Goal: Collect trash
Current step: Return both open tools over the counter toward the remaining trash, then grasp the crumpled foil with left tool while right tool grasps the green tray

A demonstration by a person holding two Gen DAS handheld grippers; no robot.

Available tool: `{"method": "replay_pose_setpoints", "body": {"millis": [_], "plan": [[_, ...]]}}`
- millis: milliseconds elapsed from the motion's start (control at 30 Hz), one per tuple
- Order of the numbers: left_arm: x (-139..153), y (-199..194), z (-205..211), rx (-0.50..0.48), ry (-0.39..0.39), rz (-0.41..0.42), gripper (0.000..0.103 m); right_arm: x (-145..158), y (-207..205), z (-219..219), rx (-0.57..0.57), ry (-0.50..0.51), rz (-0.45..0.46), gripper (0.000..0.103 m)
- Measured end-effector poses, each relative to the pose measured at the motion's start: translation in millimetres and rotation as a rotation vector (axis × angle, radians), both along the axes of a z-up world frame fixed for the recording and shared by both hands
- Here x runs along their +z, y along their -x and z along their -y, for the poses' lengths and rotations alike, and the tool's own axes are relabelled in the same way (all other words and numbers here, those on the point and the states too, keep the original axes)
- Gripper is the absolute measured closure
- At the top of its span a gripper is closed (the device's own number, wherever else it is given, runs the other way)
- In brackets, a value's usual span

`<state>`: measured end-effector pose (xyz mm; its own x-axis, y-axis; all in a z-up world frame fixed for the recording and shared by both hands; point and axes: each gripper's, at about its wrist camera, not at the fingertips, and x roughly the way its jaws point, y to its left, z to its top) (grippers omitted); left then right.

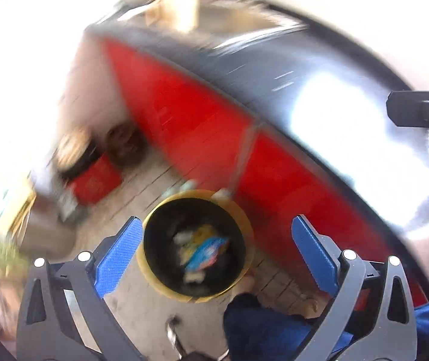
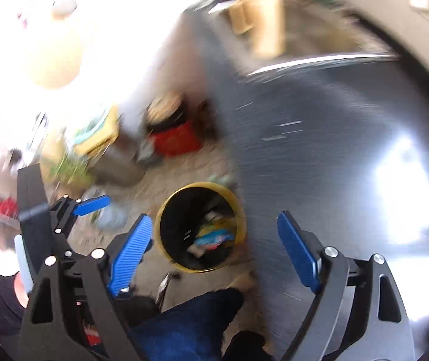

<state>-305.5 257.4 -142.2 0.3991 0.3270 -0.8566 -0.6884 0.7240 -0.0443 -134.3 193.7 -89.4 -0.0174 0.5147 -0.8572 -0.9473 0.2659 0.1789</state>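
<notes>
Both views are motion-blurred. The left gripper (image 1: 217,251) and right gripper (image 2: 214,249) are seen with jaws spread wide and nothing held. Between and just beyond the jaws, a yellow-rimmed bin (image 1: 246,222) is shown on the floor (image 1: 142,300), with colourful trash (image 1: 204,251) inside. Farther off, the dark bench (image 2: 319,150) with red front (image 1: 184,114) is seen.

Both views are motion-blurred. A dark glossy tabletop (image 2: 334,138) reflects bright window glare, and its side is a red panel (image 1: 184,114). Below lies a pale tiled floor (image 1: 142,192). A red crate (image 2: 175,141) sits on it, with a wooden stool (image 2: 262,21) farther back.
</notes>
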Motion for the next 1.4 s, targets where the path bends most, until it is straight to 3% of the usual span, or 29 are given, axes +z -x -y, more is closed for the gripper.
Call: {"method": "replay_pose_setpoints", "body": {"millis": [100,200,367,533,733,933,1267,1400], "plan": [[27.3,-58.8,21.3,-0.173,-0.003,0.063,0.007,26.9,-52.5,62.5,-0.208,-0.037,0.06,0.018],[51.8,-129.6,60.4,-0.412,-0.014,0.123,0.007,42.2,-102.4,140.5,-0.451,-0.061,0.07,0.018],[78.3,-215.8,137.6,-0.747,-0.04,0.165,0.007,51.0,-149.9,269.2,-0.802,-0.07,0.073,0.018],[90.0,-266.8,215.3,-0.954,-0.011,0.199,0.007,48.4,-157.9,354.0,-0.97,-0.088,0.07,0.018],[83.7,-294.3,266.3,-1.063,-0.03,0.175,0.007,44.9,-160.0,405.7,-1.039,-0.101,0.068,0.018],[64.8,-317.6,281.5,-1.091,-0.031,0.137,0.007,32.9,-176.4,409.5,-1.061,-0.104,0.014,0.021],[18.6,-372.0,309.8,-1.165,-0.069,0.077,0.007,-27.6,-246.7,415.6,-1.098,-0.047,-0.142,0.032],[0.4,-393.1,312.5,-1.173,-0.043,0.051,0.007,-53.7,-275.0,413.1,-1.091,0.0,-0.196,0.036]]}}
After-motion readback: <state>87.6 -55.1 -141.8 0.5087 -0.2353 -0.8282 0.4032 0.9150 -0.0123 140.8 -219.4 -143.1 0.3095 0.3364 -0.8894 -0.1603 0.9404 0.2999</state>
